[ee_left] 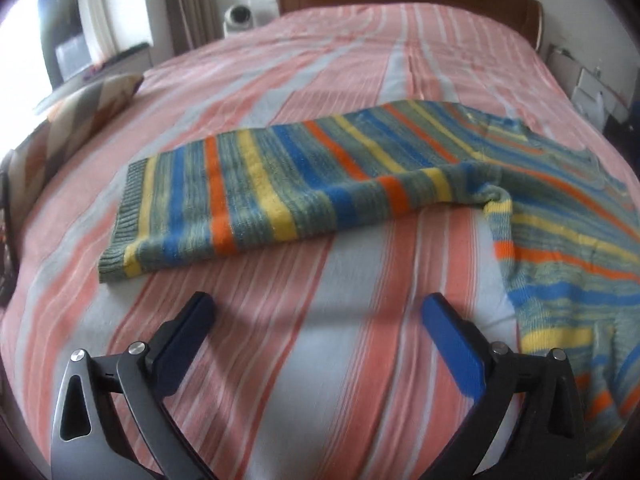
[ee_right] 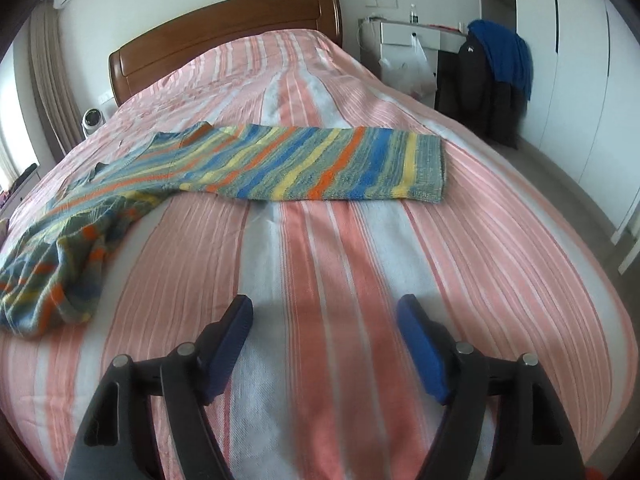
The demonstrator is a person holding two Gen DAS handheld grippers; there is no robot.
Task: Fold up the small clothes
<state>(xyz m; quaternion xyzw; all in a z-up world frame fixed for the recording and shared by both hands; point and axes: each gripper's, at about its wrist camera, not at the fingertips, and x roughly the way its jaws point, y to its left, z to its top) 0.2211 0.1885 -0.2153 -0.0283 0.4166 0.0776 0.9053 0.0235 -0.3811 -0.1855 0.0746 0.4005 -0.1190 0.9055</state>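
A striped knit sweater (ee_left: 280, 188) in blue, yellow, orange and grey-green lies on the bed. One sleeve stretches left toward its ribbed cuff (ee_left: 120, 216); the body bunches at the right (ee_left: 572, 280). My left gripper (ee_left: 318, 304) is open and empty, hovering above the bedspread just in front of the sleeve. In the right wrist view the sweater (ee_right: 300, 164) lies farther ahead, its other sleeve pointing right to a cuff (ee_right: 430, 172) and its body crumpled at the left (ee_right: 60, 264). My right gripper (ee_right: 325, 308) is open and empty above bare bedspread.
The bed has a pink and white striped cover (ee_right: 360, 264) and a wooden headboard (ee_right: 224, 36). A patterned pillow (ee_left: 80, 116) lies at the left edge. A chair with dark and blue clothes (ee_right: 496, 76) and a white nightstand (ee_right: 404, 40) stand right of the bed.
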